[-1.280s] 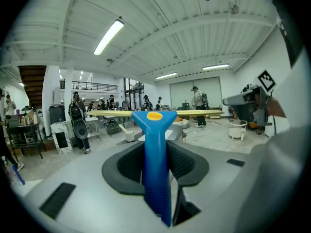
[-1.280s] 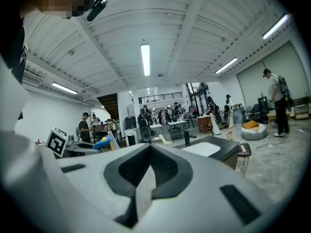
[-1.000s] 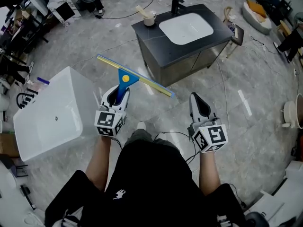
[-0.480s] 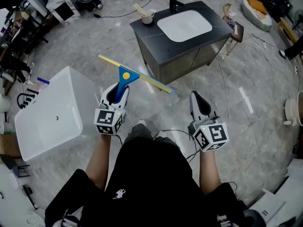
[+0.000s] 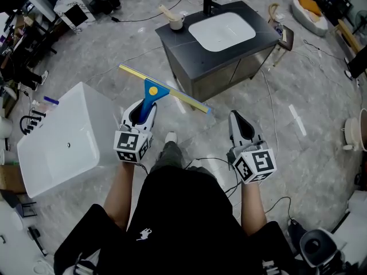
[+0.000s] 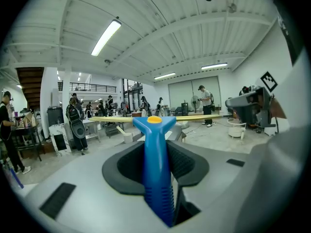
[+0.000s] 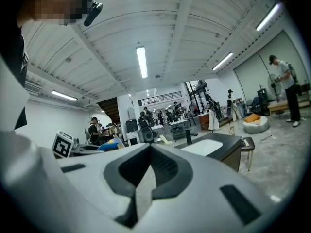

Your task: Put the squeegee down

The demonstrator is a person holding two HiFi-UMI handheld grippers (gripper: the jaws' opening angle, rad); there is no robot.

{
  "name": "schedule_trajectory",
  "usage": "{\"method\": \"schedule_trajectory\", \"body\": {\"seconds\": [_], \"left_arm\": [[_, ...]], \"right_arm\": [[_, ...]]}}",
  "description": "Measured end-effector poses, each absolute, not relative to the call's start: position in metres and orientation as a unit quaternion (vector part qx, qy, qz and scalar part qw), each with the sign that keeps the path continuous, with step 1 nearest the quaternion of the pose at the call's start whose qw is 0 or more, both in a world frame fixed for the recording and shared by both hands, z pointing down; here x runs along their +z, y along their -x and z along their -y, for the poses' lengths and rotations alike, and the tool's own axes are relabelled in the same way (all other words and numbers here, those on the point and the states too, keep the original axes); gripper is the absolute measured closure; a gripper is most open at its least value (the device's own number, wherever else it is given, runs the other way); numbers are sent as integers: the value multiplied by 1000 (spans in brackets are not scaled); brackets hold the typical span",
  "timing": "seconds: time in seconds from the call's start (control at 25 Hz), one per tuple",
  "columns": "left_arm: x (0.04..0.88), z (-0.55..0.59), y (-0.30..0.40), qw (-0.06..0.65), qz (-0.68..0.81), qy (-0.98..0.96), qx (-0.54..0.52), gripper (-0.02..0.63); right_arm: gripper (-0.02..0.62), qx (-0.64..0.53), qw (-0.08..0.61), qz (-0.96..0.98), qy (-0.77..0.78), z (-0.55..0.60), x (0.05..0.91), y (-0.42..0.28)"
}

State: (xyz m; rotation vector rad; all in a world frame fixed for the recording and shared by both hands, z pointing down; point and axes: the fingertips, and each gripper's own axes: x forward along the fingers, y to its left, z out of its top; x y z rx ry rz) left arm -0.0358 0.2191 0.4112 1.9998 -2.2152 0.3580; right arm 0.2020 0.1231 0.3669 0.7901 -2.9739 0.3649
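Closest in, my left gripper point(image 5: 141, 112) has its fingers point(image 6: 187, 163) clamped on the blue handle of the squeegee point(image 5: 151, 90), which sits in the air in front of me with its yellow blade lying crosswise, long end to the right. My right gripper point(image 5: 237, 124) hangs just right of that, well apart from the blade, its fingers closed on nothing. My shoe point(image 5: 170, 137) shows between the two on the grey floor point(image 5: 298, 96). The plain danger is letting go here: the squeegee would fall to the hard floor and could land on its rubber edge or on my foot. To the near left stands a white bath point(image 5: 57, 125), with a wide bare lane of floor between it and the dark cabinet point(image 5: 229, 76) farther ahead, so I have room to step in. As I close on it, the right tip of the blade could knock the cabinet's near corner, since the blade is wide and hard to judge. On the worktop point(image 5: 189, 47) the bare strip left of the white basin point(image 5: 221, 30) looks best; laid too far right, the squeegee could tip into the basin, and too far back it would strike the cup point(image 5: 179, 22) or the tap point(image 5: 212, 4). A cable point(image 5: 270, 105) trails on the floor to the right, a snag for my feet.
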Motion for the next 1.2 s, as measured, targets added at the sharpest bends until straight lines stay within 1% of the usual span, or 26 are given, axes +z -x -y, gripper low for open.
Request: {"method": "schedule_trajectory", "body": {"seconds": [0.36,0.68,1.2], "left_arm": [[422,-174,74,76,718,-683,115,472],[423,-118,120,81,696,-704,118,472],[418,-46,197,75,648,-750,108,472]], "right_arm": [[594,115,43,954,-273,-92,376,-167],[594,121,47,945,-299,-46,374,-122],[594,109,55,927,-356,-5,362,-49]]}}
